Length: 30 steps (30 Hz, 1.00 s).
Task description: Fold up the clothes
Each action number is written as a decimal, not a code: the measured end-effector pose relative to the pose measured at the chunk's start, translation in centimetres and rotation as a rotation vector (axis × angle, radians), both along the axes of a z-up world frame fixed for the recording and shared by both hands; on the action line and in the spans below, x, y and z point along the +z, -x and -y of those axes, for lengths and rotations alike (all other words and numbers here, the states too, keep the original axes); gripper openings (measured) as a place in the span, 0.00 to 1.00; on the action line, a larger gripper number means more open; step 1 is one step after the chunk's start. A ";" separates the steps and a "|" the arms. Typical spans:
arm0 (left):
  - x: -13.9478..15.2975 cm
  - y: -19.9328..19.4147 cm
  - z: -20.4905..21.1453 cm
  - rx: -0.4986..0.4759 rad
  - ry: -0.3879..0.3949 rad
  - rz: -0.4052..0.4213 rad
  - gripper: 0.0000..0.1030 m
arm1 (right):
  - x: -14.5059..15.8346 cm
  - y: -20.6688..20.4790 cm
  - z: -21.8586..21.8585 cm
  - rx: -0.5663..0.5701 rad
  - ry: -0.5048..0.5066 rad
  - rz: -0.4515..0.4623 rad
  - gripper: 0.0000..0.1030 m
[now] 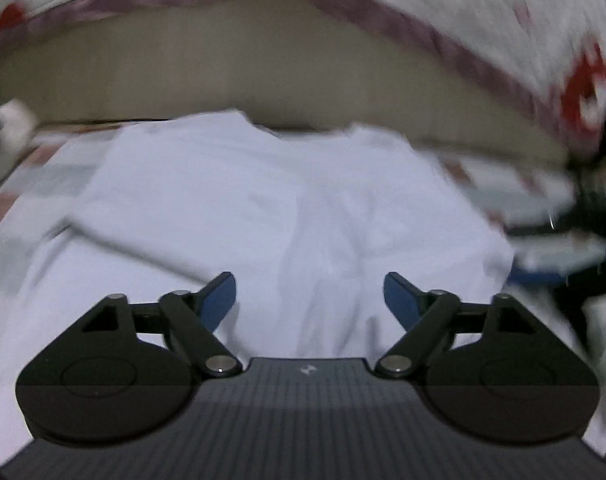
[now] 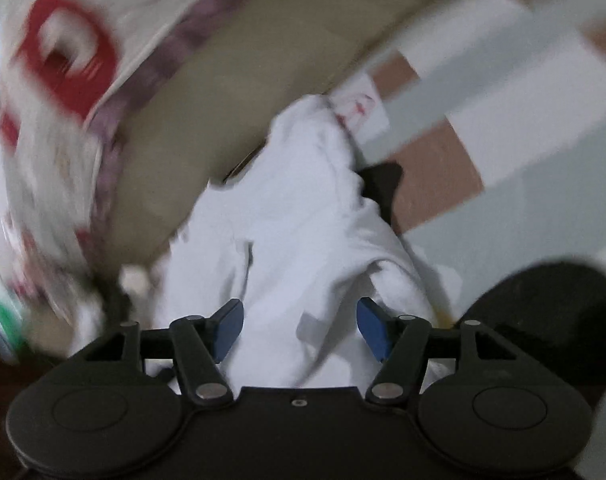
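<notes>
While both pictures are blurred, the main things can be read. Nearest in the left wrist view, the left gripper [image 1: 310, 300] has its two blue fingers spread wide, and nothing is between them. Just past the fingers lies the white garment [image 1: 263, 208], spread rather flat with soft wrinkles over a checked sheet [image 1: 515, 184] of white, pale green and brown squares. Behind the garment stands a beige panel [image 1: 263, 76], and above it hangs a white cloth with a purple border and red prints [image 1: 463, 4].

In the right wrist view, the right gripper [image 2: 300, 330] is also wide open and holds nothing; the white garment [image 2: 303, 208] passes under the gap between the blue fingers, but the fingers do not close on it. A small grey label [image 2: 311, 328] shows on the fabric here. The garment is more bunched in this view and reaches away to a folded end. To its right is the checked sheet [image 2: 503, 128], with a small dark object [image 2: 383, 184] at the garment's edge; what it is I cannot tell. To the left are the beige panel [image 2: 231, 92] and the printed cloth [image 2: 63, 80].
</notes>
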<state>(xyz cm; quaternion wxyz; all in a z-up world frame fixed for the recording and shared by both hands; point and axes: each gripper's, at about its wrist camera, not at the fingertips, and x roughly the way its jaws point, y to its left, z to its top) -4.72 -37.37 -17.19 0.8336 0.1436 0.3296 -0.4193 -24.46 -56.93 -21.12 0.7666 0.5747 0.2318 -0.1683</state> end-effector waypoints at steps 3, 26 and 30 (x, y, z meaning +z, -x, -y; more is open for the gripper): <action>-1.7 0.3 3.3 -0.033 -0.128 0.072 0.79 | -1.5 -0.5 0.9 -0.061 -0.082 0.032 0.66; 0.6 6.6 -12.2 0.442 0.168 -0.203 0.13 | -1.9 2.5 3.0 -0.312 -0.075 0.052 0.55; -0.1 8.3 -12.6 0.403 0.103 -0.296 0.13 | -1.9 2.3 3.1 -0.287 -0.072 0.035 0.56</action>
